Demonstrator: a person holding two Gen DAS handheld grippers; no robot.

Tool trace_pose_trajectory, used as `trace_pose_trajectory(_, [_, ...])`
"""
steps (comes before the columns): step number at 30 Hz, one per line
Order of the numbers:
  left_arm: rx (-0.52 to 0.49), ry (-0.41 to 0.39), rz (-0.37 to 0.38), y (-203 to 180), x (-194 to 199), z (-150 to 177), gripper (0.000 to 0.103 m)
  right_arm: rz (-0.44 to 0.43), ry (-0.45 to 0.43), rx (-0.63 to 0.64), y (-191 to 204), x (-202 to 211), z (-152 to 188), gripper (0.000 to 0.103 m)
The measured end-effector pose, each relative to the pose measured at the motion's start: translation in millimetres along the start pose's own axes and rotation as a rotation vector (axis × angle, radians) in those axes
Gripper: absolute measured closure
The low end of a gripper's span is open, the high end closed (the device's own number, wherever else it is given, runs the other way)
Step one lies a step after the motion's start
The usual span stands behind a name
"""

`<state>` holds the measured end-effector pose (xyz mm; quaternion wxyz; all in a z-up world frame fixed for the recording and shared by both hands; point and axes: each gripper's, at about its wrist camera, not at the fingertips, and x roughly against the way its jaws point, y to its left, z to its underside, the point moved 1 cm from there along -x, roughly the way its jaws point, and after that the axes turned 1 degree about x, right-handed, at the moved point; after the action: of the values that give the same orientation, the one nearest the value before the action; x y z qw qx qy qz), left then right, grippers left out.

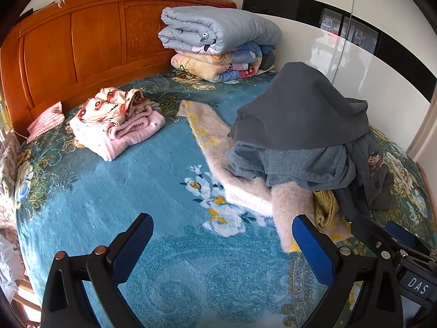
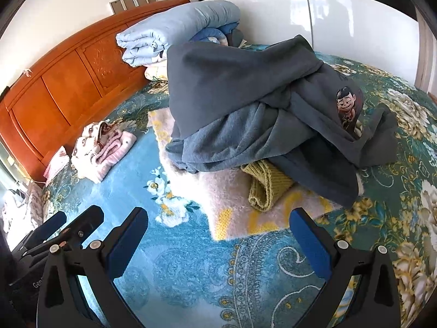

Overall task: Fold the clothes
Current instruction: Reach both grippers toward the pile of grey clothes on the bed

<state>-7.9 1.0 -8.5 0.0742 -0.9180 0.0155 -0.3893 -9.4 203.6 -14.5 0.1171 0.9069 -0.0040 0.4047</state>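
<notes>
Grey hoodie (image 2: 245,104) heaped on pink sweater (image 2: 218,196) (unfolded); left gripper (image 1: 222,242), right gripper (image 2: 218,236) wide open, empty.

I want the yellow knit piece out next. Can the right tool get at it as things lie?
Probably only its near end. The yellow knit piece pokes out from under the grey garment pile, with open bedspread before the open right tool. The rest stays buried.
</notes>
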Motion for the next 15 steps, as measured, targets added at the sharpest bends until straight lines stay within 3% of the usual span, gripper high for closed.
trace_pose_trajectory(15, [0.038,0.069,-0.020,15,-31,0,0.000,0.035,0.066,0.012,5,-31,-2,0.000])
